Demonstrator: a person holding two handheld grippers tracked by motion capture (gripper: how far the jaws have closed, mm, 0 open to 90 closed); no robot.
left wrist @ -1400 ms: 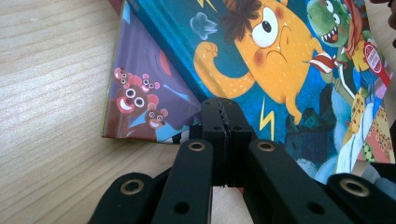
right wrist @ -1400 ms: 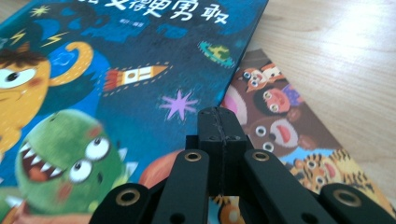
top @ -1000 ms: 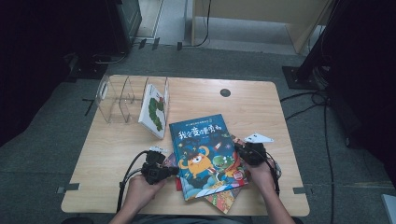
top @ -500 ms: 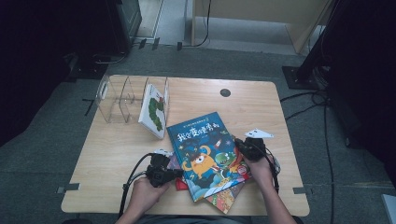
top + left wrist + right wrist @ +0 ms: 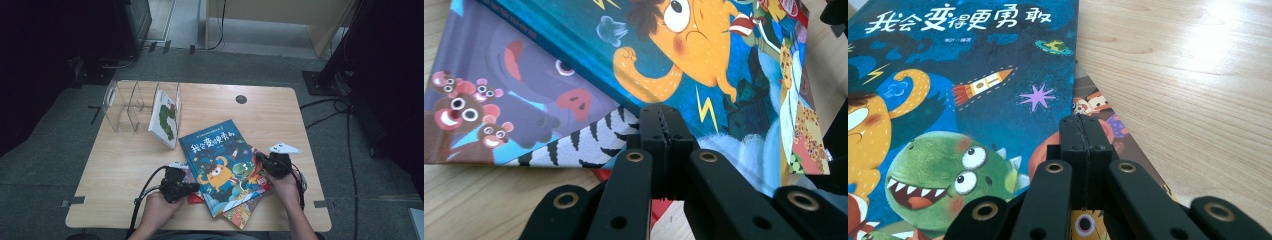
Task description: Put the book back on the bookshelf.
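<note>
Both pairs of fingers are clenched on nothing, pads pressed flat together, each at one side edge of the large blue hardcover picture book with an orange monster and a green dinosaur on its cover [image 5: 225, 162].

In the left gripper view the left gripper [image 5: 663, 131] has its black fingers [image 5: 651, 127] resting tip-first at the blue book's near-left edge, with the cover spreading up and to the right from the tips. Just left of them, peeping out from under that book, lies a second picture book with purple animals and a zebra-striped corner [image 5: 514, 120], and below the tips a red sliver of another cover [image 5: 659, 207].

In the right gripper view the right gripper [image 5: 1084, 135] sits at the blue book's right edge; the cover runs off to the left of its fingers [image 5: 1095, 132], while an orange-brown picture book [image 5: 1108, 127] shows directly beneath them and bare pale wooden bench [image 5: 1188, 75] stretches to their right.

From above, the left gripper [image 5: 192, 186] and right gripper [image 5: 261, 160] flank the blue book, so its long axis runs away from the person, tilted, between the two. Both hands look equally near; the book tops a loose stack. Well beyond the fingers, up and left, a clear acrylic book rack [image 5: 127, 102] holds a white book with a green caterpillar [image 5: 166, 119] upright in its end slot.

A lift from either edge would, I judge, need the fingers released first.
</note>
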